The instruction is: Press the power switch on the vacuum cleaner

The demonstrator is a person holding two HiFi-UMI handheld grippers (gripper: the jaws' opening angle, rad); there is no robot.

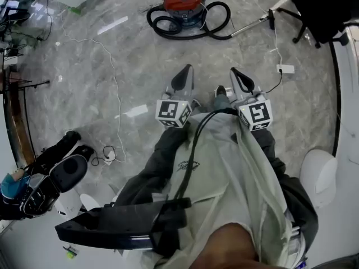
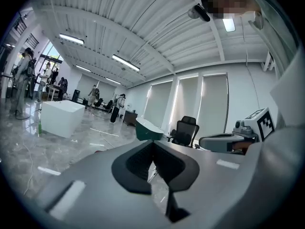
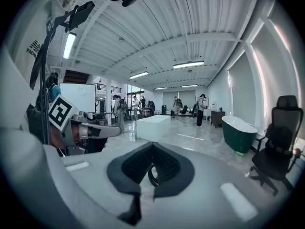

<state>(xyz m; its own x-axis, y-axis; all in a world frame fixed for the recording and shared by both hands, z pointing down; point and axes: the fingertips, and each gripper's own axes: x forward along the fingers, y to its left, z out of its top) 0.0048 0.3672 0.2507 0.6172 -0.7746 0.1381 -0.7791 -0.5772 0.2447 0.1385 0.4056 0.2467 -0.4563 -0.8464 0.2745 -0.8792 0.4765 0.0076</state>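
In the head view a red vacuum cleaner [image 1: 185, 1] stands on the grey marble floor far ahead. Its black hose [image 1: 210, 24] is coiled round it, and a wand [image 1: 255, 22] lies to its right. The switch is too small to make out. My left gripper [image 1: 183, 74] and right gripper [image 1: 238, 76] are held side by side close to my body, well short of the vacuum and pointing toward it. In each gripper view, left gripper [image 2: 153, 142] and right gripper [image 3: 151, 145], the jaws meet at the tips with nothing between them. Through the right jaws' gap shows a bit of the black hose [image 3: 151, 174].
A white power adapter [image 1: 285, 68] and thin cables [image 1: 112, 72] lie on the floor. A black office chair [image 1: 320, 7] is at the far right, with dark equipment [image 1: 56, 175] at the lower left. The room holds a white block [image 3: 152, 127], a green tub [image 3: 240, 130] and distant people.
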